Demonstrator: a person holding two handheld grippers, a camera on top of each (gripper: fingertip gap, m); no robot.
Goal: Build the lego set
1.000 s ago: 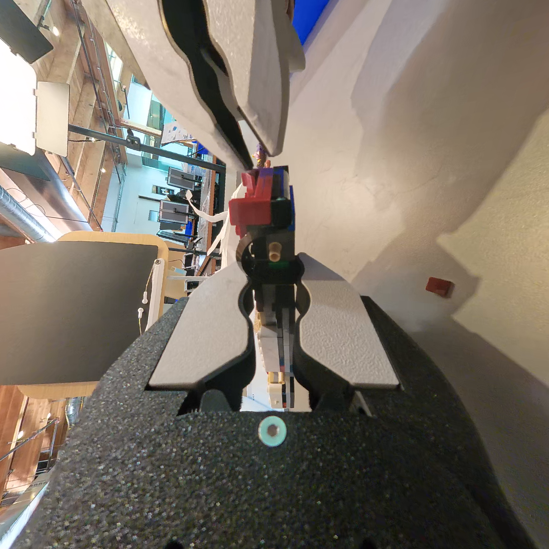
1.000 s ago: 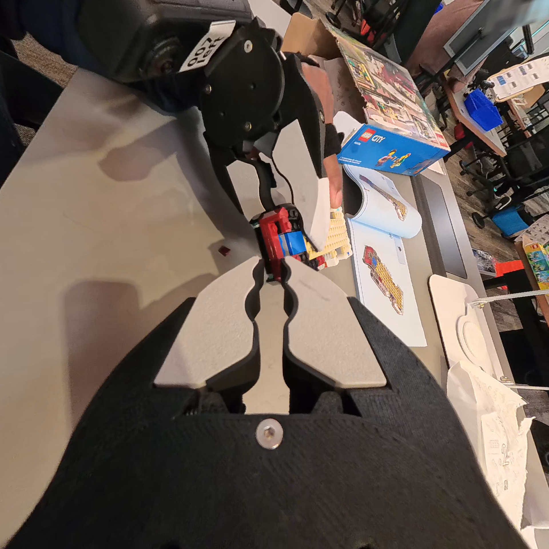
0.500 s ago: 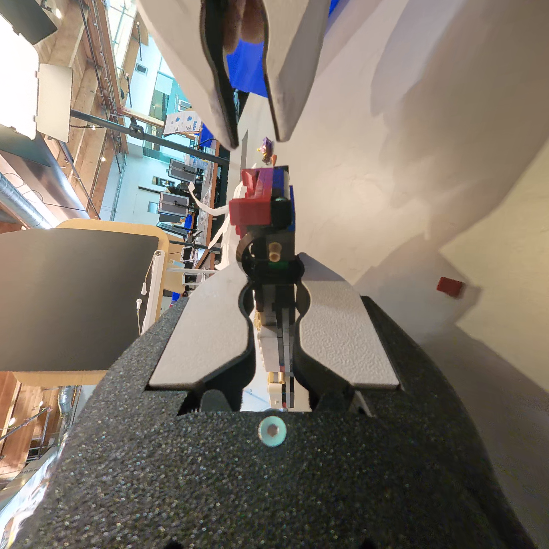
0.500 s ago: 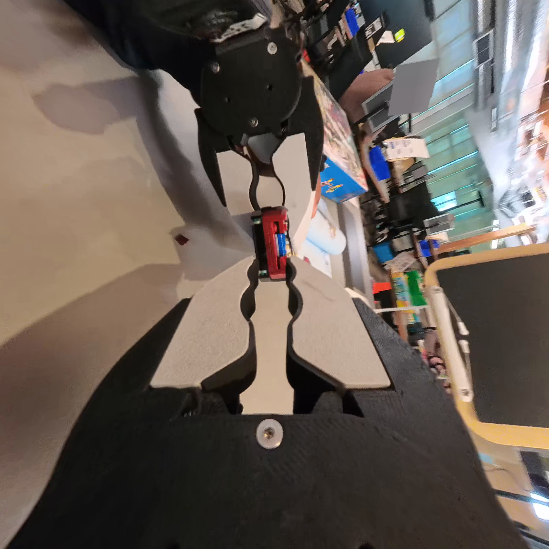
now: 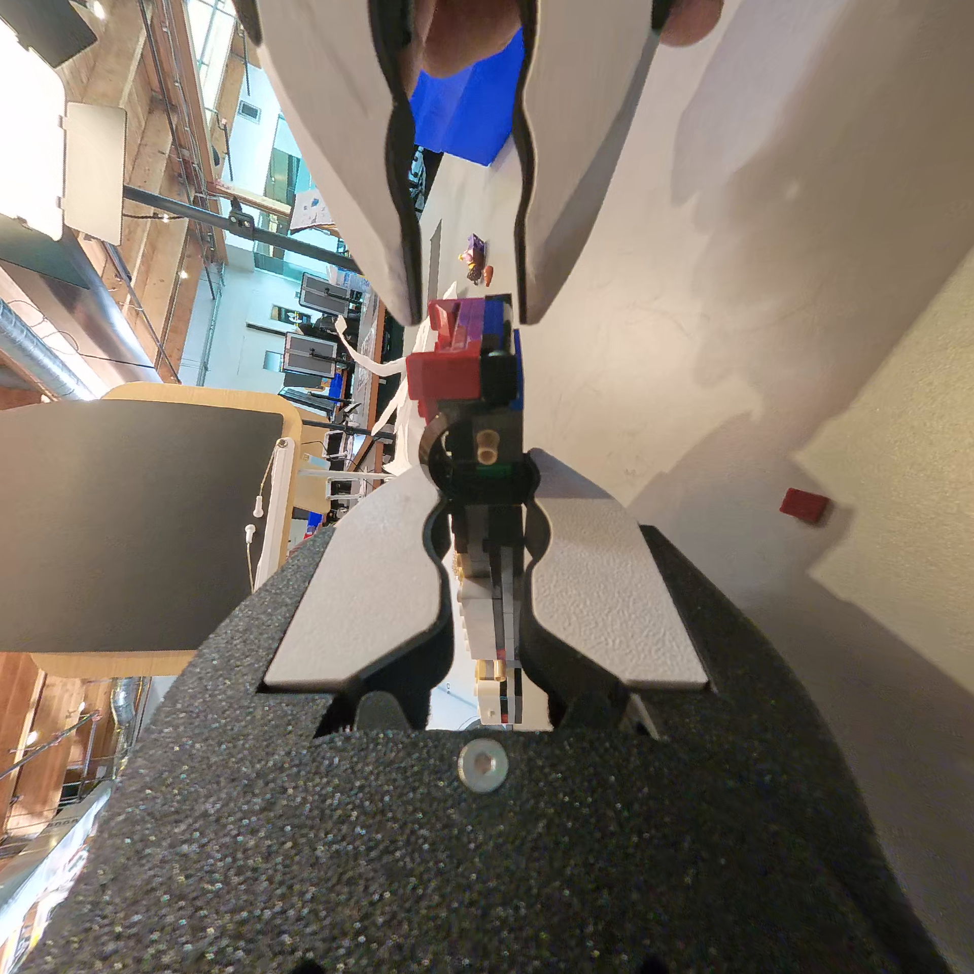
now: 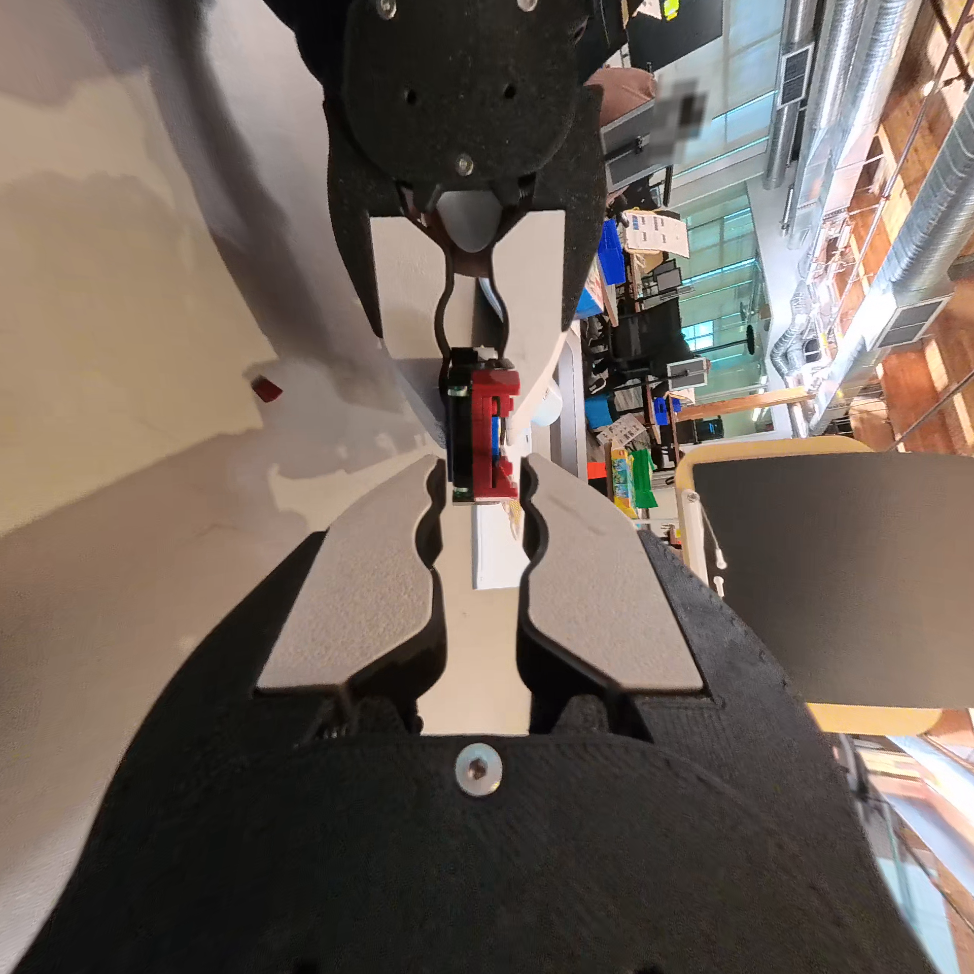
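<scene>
My left gripper [image 5: 482,469] is shut on a toy-brick model [image 5: 469,369] of red, black, blue and grey bricks and holds it above the pale table [image 5: 685,263]. The model's red end sticks out past its fingertips. My right gripper [image 6: 480,469] is open and faces the left gripper [image 6: 477,358] head-on. The model's red end [image 6: 493,437] stands between its fingertips, with thin gaps on both sides. The right gripper also shows in the left wrist view [image 5: 469,311], with its tips on either side of the model's far end. A small loose red brick [image 5: 802,506] lies on the table; it also shows in the right wrist view [image 6: 266,390].
A blue box [image 5: 464,121] and a few small purple and orange pieces [image 5: 477,258] lie farther along the table. A white booklet [image 6: 495,553] lies under the grippers. A black panel with a wooden rim [image 6: 843,569] stands beside the table. A person's fingers [image 5: 458,37] show behind the right gripper. Some 5 cm of space lies between my two pairs of fingers.
My right gripper has opened wider and swung round to face the left gripper, its tips now on either side of the model's red end. The left gripper keeps its hold unchanged.
</scene>
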